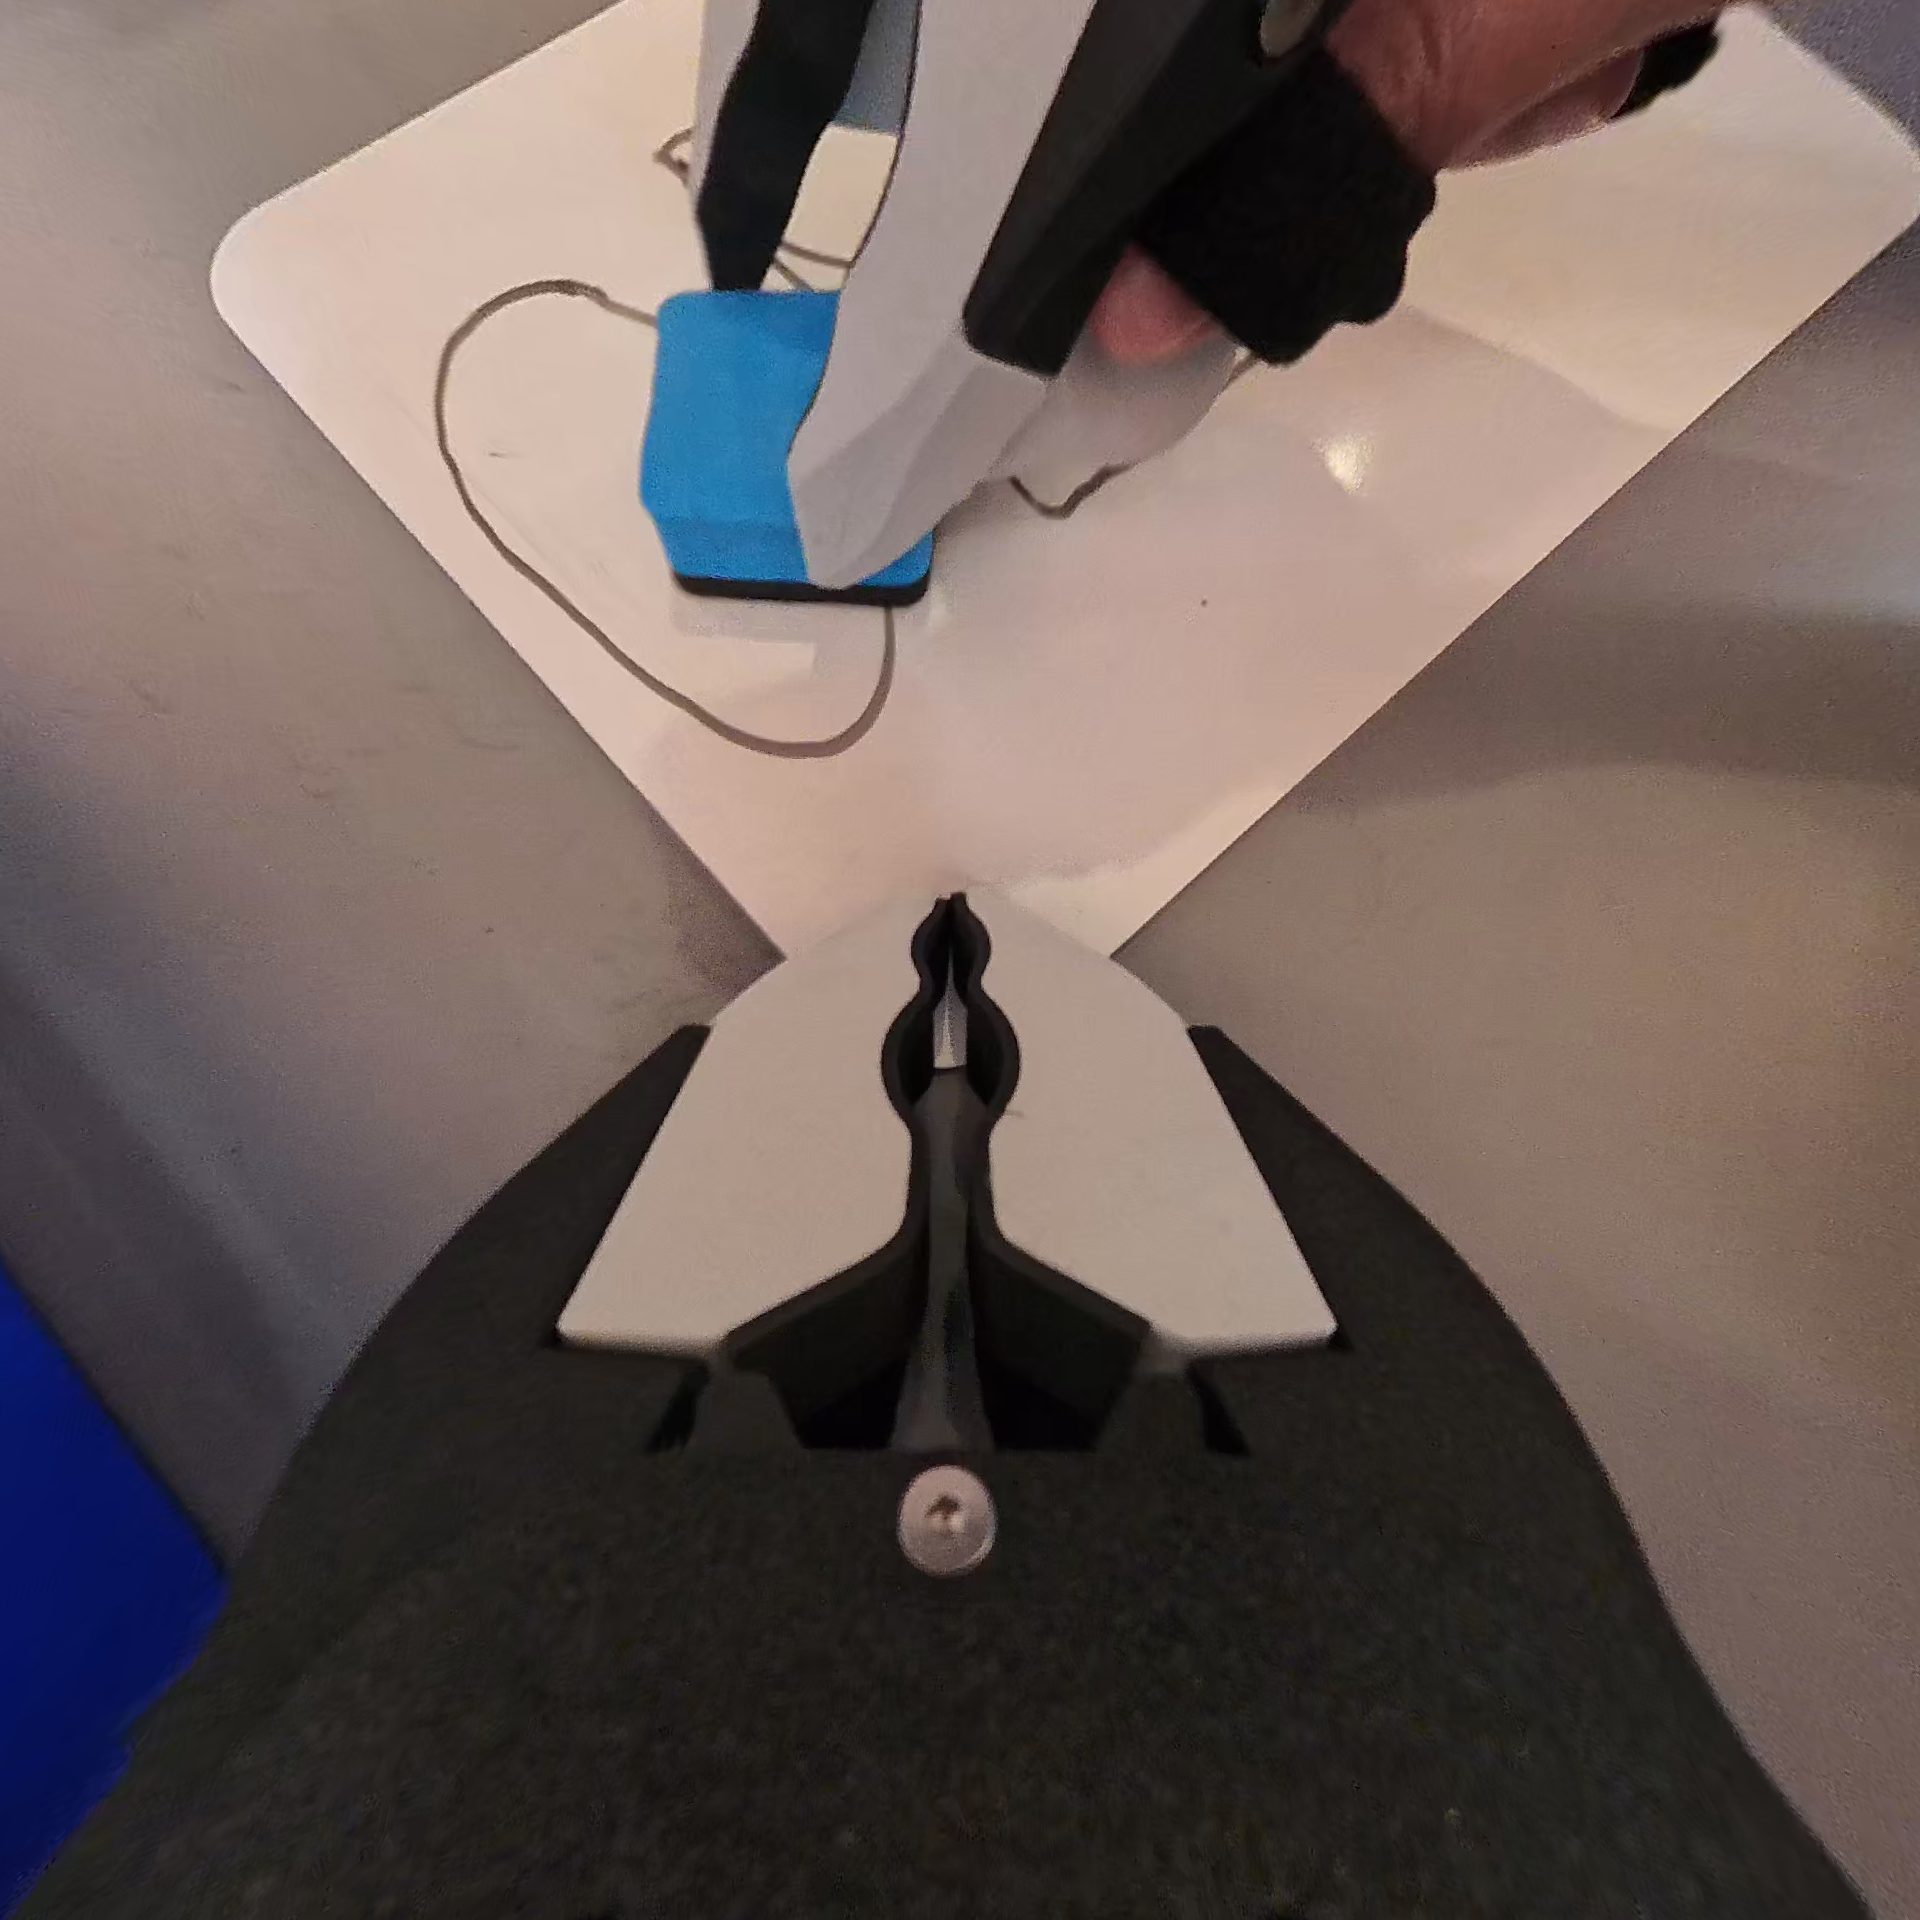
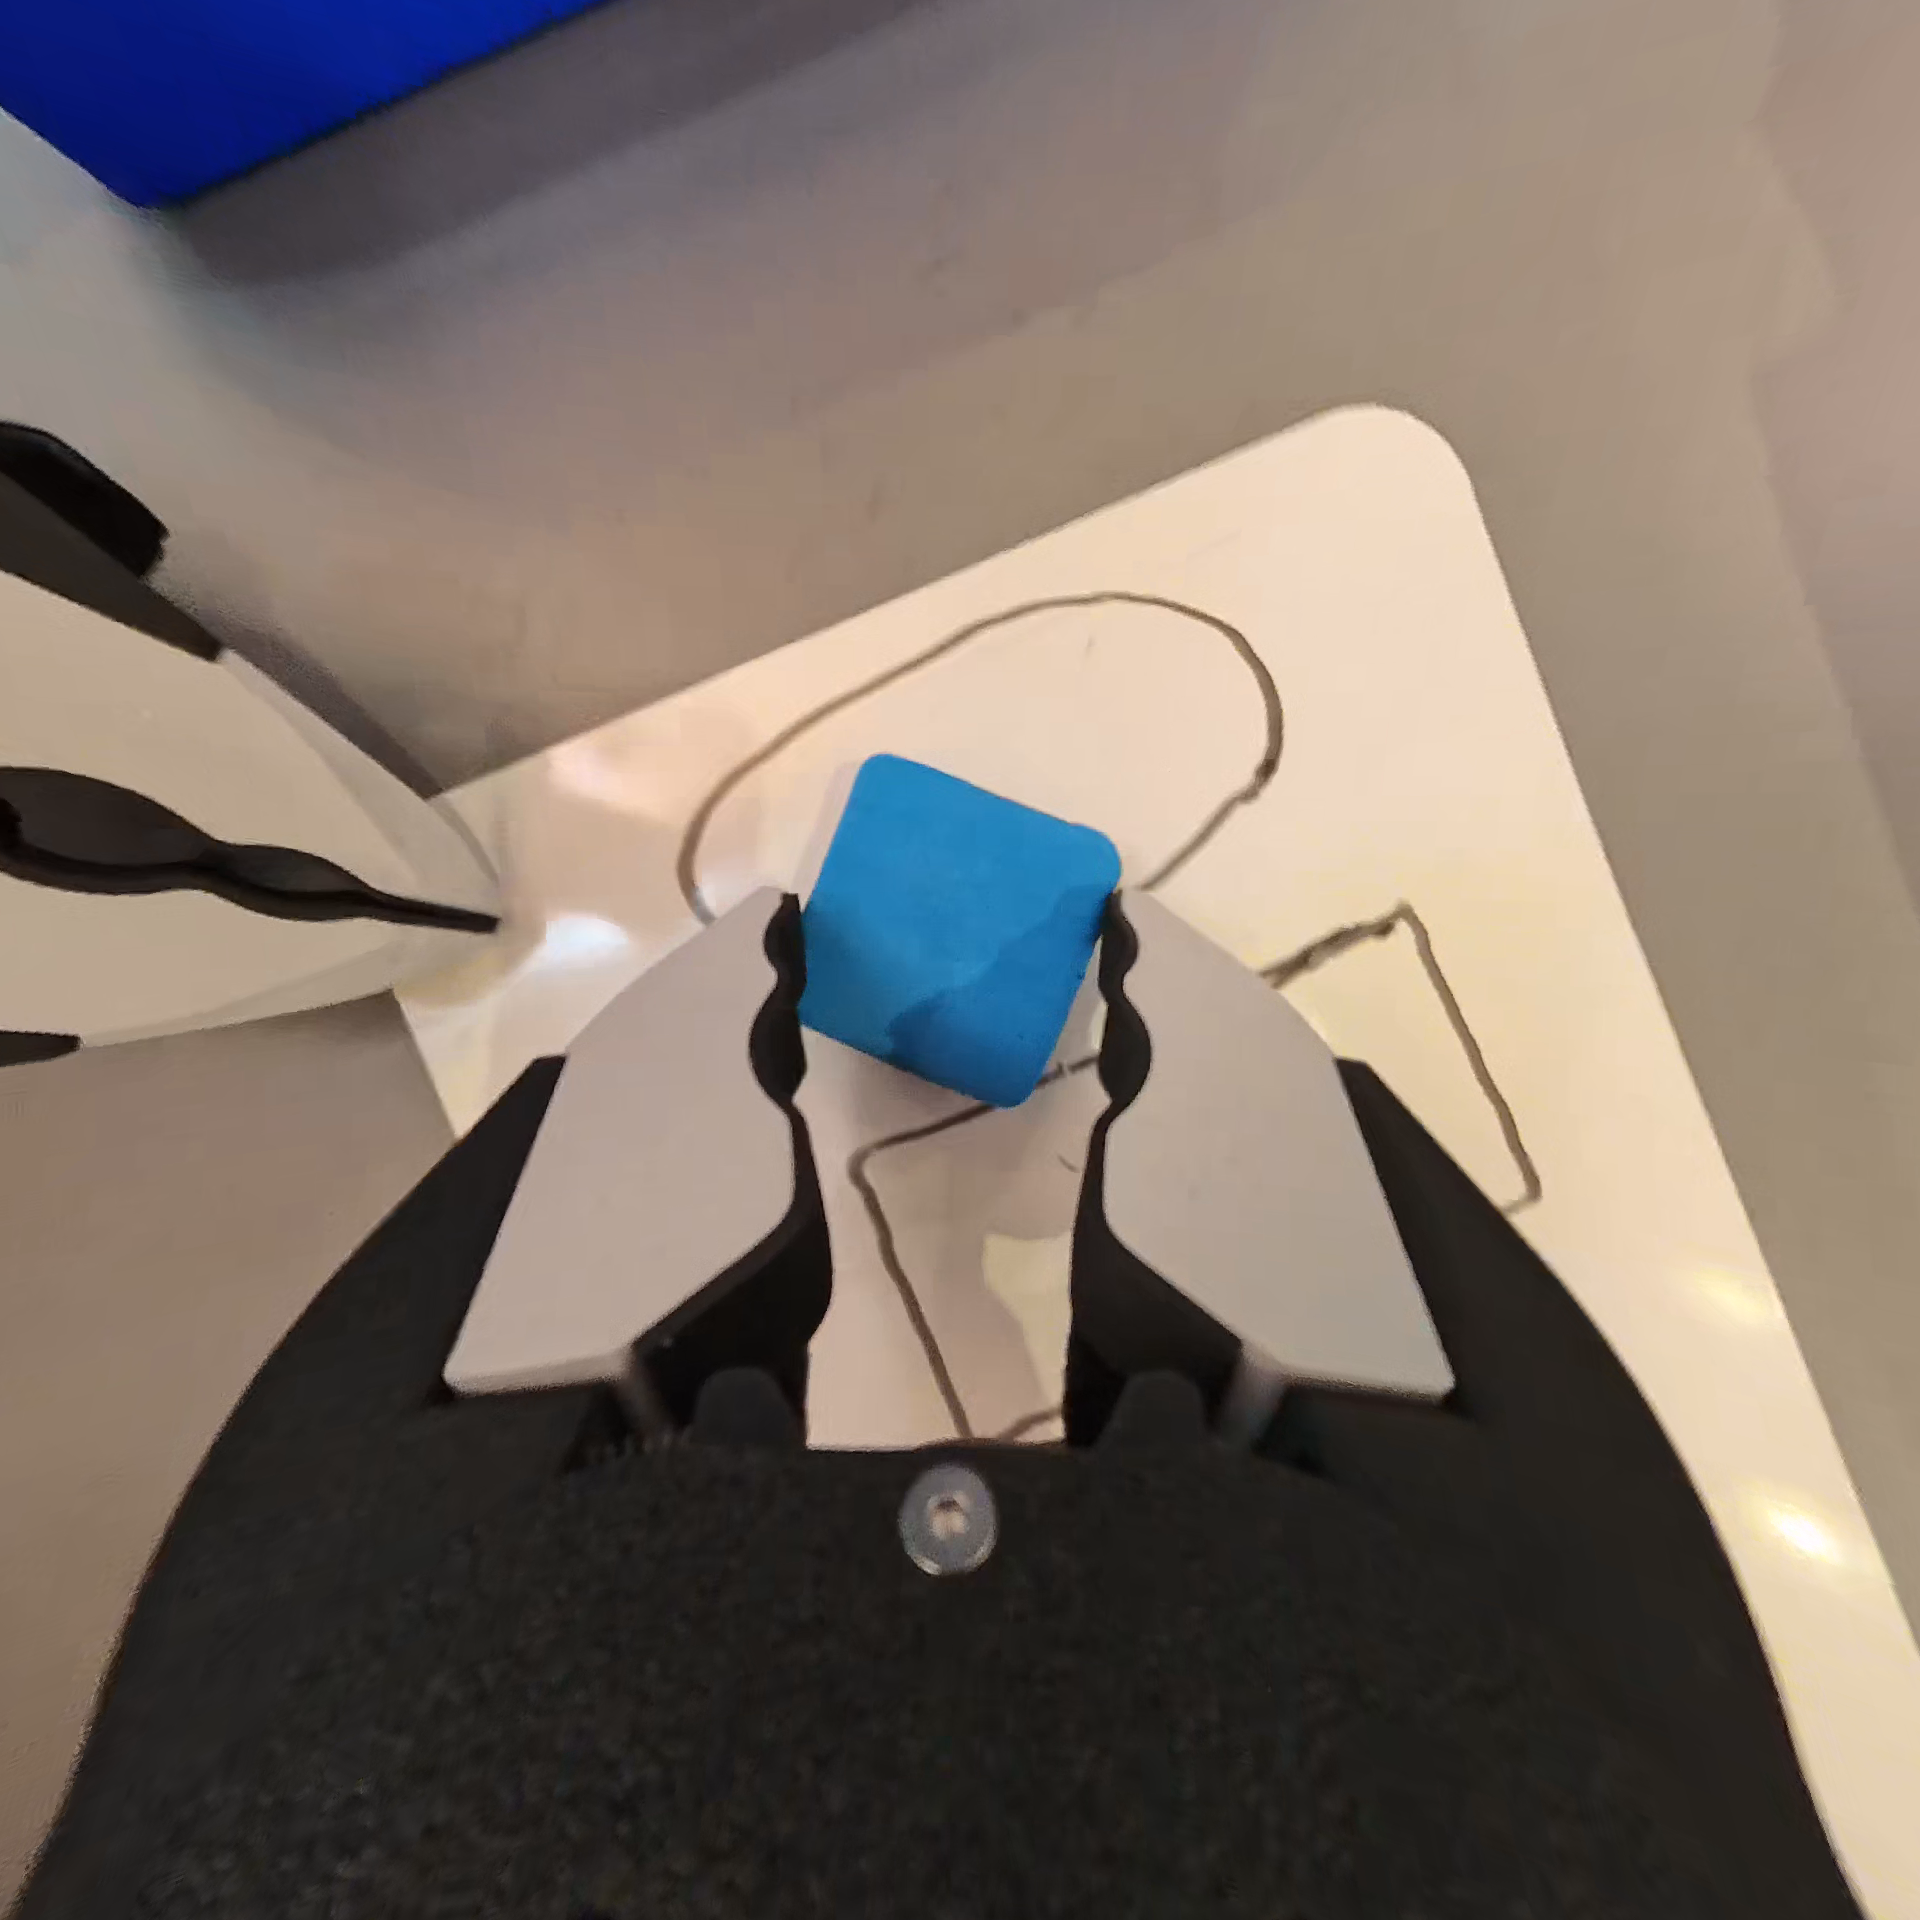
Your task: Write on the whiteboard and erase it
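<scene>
A white whiteboard [image 1: 1143,675] lies flat on a grey table, with thin dark loops and angular lines [image 1: 457,416] drawn on it. My right gripper [image 1: 774,416] is shut on a blue eraser block [image 1: 727,436] with a black underside, which sits on the board over the drawn lines. In the right wrist view the eraser [image 2: 951,935] is gripped between my fingertips [image 2: 951,914] above the whiteboard [image 2: 1351,727] and its lines [image 2: 1455,1039]. My left gripper [image 1: 954,906] is shut and empty, tips on the board's near corner; it also shows in the right wrist view [image 2: 483,920].
A gloved hand [image 1: 1351,208] holds the right gripper from the upper right. A blue object [image 1: 83,1507] lies off the board, also seen at the top left of the right wrist view [image 2: 260,83]. Grey tabletop [image 1: 260,727] surrounds the board.
</scene>
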Demonstrator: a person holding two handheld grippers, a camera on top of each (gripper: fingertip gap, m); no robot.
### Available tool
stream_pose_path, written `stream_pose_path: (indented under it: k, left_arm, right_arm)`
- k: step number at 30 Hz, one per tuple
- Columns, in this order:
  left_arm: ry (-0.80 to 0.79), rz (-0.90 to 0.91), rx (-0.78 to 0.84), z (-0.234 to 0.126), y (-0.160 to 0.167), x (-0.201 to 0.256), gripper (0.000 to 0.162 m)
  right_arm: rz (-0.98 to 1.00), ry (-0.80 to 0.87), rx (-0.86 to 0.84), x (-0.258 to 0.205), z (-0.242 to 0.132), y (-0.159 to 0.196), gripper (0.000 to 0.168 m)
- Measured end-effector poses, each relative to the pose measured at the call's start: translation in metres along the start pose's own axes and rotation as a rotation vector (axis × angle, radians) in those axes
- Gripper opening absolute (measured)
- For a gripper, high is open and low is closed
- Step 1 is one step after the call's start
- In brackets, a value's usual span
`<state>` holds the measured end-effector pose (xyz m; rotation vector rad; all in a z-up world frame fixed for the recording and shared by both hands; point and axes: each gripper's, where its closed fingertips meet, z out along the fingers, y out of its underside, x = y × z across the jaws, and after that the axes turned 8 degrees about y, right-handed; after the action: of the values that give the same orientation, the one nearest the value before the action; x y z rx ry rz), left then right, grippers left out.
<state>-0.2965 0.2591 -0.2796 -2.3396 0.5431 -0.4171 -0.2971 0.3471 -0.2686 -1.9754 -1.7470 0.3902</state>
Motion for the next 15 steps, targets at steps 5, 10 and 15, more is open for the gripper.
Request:
stream_pose_path:
  k: [5, 10, 15]
  left_arm:
    - [-0.004, -0.021, 0.003, -0.002, 0.001, -0.004, 0.0]
    - [-0.03, -0.025, -0.002, -0.004, 0.002, -0.009, 0.0]
    - [-0.031, -0.015, -0.009, -0.003, 0.002, -0.01, 0.0]
  right_arm:
    - [-0.066, -0.033, 0.001, -0.013, 0.008, -0.014, 0.054]
    - [-0.094, 0.005, -0.075, 0.008, 0.008, -0.009, 0.053]
    - [-0.254, -0.056, -0.1, -0.023, 0.002, -0.005, 0.052]
